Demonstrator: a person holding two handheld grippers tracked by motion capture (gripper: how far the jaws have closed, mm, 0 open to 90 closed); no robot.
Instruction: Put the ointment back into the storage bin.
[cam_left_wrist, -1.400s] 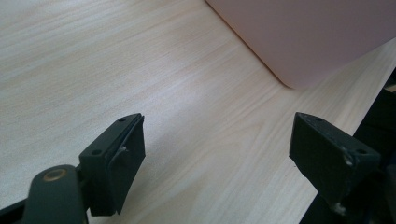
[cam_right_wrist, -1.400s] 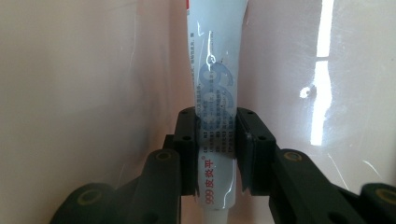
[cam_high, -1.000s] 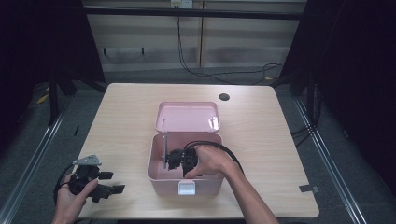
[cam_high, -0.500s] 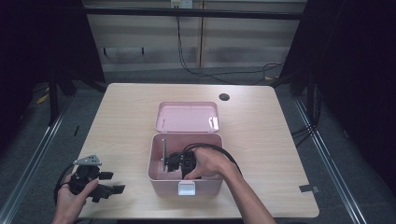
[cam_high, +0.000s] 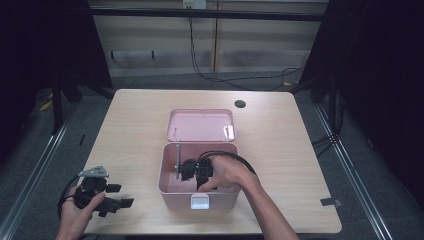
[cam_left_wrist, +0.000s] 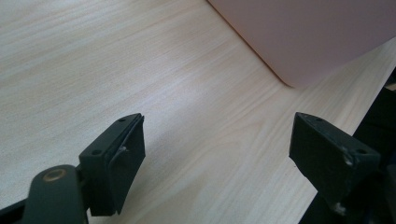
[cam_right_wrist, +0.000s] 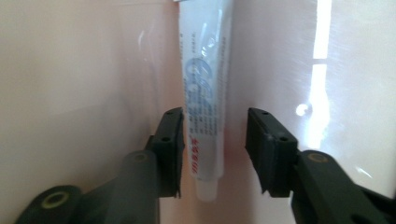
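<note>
Right claw (cam_right_wrist: 215, 154) has just been opening inside the pink box (cam_high: 172, 187); toothpaste tube (cam_right_wrist: 205, 93) lies loose between its jaws. Light, soft, slick: grip mid-body. Left claw (cam_left_wrist: 224, 154) wide, empty.

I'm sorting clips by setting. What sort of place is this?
Probably a lab or recording workspace, not a home: a bare wooden table ringed by dark curtains, loose cables on the floor, and a person working with handheld grippers at a pink box.
</note>
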